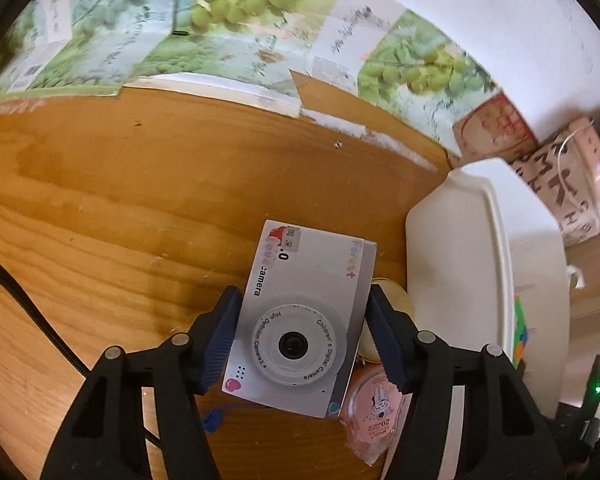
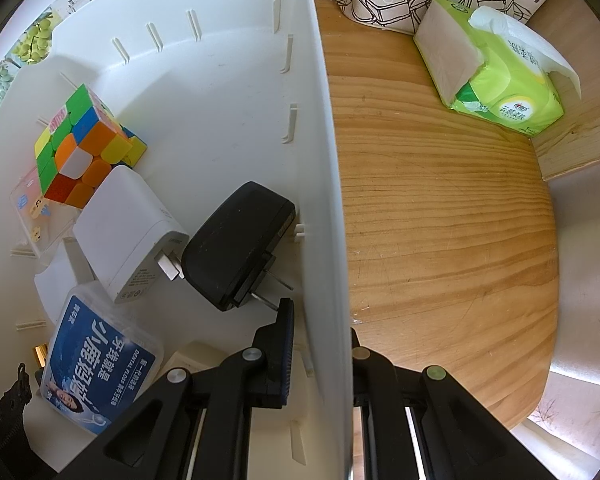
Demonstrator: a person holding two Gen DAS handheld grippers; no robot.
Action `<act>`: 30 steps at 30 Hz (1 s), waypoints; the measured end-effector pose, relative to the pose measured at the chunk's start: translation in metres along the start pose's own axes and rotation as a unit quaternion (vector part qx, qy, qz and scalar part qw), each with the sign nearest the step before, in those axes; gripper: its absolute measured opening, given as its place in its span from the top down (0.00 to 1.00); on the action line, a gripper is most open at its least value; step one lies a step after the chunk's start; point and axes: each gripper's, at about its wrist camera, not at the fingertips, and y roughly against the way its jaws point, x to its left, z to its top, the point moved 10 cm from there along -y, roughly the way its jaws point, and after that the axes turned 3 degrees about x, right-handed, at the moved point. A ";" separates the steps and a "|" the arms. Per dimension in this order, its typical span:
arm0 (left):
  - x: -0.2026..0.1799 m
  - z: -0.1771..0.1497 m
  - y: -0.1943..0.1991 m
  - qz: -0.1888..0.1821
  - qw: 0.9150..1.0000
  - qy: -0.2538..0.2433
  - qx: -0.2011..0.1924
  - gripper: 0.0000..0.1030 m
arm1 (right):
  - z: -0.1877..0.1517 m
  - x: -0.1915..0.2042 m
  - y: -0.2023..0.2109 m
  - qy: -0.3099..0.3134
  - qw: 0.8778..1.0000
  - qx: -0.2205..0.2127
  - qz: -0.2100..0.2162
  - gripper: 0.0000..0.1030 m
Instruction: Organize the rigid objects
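The wooden table (image 1: 140,184) fills the left of the left wrist view, with grape-print cartons (image 1: 228,28) along the top. At right stands the white bin (image 1: 460,272). In the right wrist view its wall (image 2: 320,184) runs down the middle – the right gripper (image 2: 320,344) is clamped on it, 1 finger inside, 1 outside. Inside lie a cube (image 2: 80,148), a white charger (image 2: 128,232), a black charger (image 2: 236,244) and a floss box (image 2: 100,364). A tissue pack (image 2: 496,76) sits upper right. Low centre in the left view, the left gripper (image 1: 300,336) has its pads against both sides of the toy camera (image 1: 300,320) – gripping it, beside the bin.
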 end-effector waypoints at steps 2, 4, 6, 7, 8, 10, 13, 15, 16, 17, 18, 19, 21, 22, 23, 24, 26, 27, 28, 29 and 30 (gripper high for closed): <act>0.003 0.000 0.008 -0.005 1.000 0.005 -0.014 0.38 | 0.000 0.000 0.000 0.000 1.000 0.000 0.000 0.87; 0.004 0.000 0.019 -0.018 0.999 0.014 -0.036 0.38 | 0.000 0.000 0.000 0.000 1.000 0.000 0.000 0.87; 0.002 0.002 0.029 -0.029 0.998 0.020 -0.055 0.38 | 0.000 0.000 0.000 0.000 1.000 -0.001 0.000 0.87; 0.001 0.003 0.036 -0.035 0.997 0.021 -0.068 0.38 | 0.000 0.000 0.000 0.000 1.000 0.000 0.000 0.87; -0.001 0.004 0.044 -0.042 0.996 0.019 -0.080 0.38 | 0.000 0.000 0.000 0.000 1.000 0.000 0.000 0.87; -0.005 0.007 0.055 -0.051 0.994 0.017 -0.098 0.38 | 0.000 0.000 0.000 0.000 1.000 -0.001 0.000 0.87; -0.013 0.012 0.073 -0.070 0.990 0.015 -0.119 0.38 | 0.000 -0.001 0.001 0.000 1.000 -0.001 0.000 0.87; -0.020 0.015 0.085 -0.081 0.988 0.012 -0.132 0.38 | 0.000 -0.001 0.001 0.000 1.000 -0.002 0.001 0.87; -0.022 0.015 0.090 -0.084 0.987 0.009 -0.135 0.38 | 0.001 0.000 0.001 0.000 1.000 -0.002 0.001 0.87; -0.026 0.016 0.094 -0.087 0.987 0.004 -0.137 0.38 | 0.001 0.000 0.001 0.001 1.000 -0.002 0.000 0.87; -0.031 0.016 0.098 -0.088 0.986 -0.001 -0.141 0.38 | 0.001 0.000 0.002 0.001 1.000 -0.003 0.001 0.87; -0.037 0.016 0.103 -0.090 0.985 -0.007 -0.144 0.38 | 0.001 0.000 0.002 0.000 1.000 -0.003 0.001 0.87; -0.049 0.013 0.111 -0.098 0.984 -0.022 -0.146 0.38 | 0.000 0.000 0.002 0.000 1.000 -0.004 0.003 0.87; -0.056 0.011 0.115 -0.103 0.983 -0.029 -0.148 0.38 | 0.000 0.000 0.003 0.000 1.000 -0.005 0.003 0.87; -0.062 0.010 0.118 -0.109 0.982 -0.035 -0.148 0.38 | 0.000 0.000 0.003 0.000 1.000 -0.005 0.004 0.87; -0.071 0.007 0.122 -0.117 0.981 -0.043 -0.149 0.38 | 0.000 0.000 0.003 0.001 1.000 -0.005 0.004 0.87; -0.085 0.003 0.127 -0.128 0.979 -0.056 -0.147 0.38 | 0.000 -0.001 0.005 0.001 1.000 -0.006 0.005 0.87; -0.095 0.000 0.129 -0.136 0.978 -0.066 -0.145 0.38 | 0.000 -0.001 0.005 0.001 1.000 -0.006 0.006 0.87; -0.102 -0.002 0.131 -0.141 0.977 -0.074 -0.143 0.38 | 0.000 0.000 0.005 0.002 1.000 -0.007 0.007 0.87; -0.110 -0.005 0.132 -0.147 0.976 -0.081 -0.140 0.38 | 0.000 -0.001 0.005 0.002 1.000 -0.007 0.007 0.87; -0.118 -0.008 0.132 -0.154 0.975 -0.089 -0.136 0.38 | 0.000 0.000 0.005 0.002 1.000 -0.007 0.008 0.87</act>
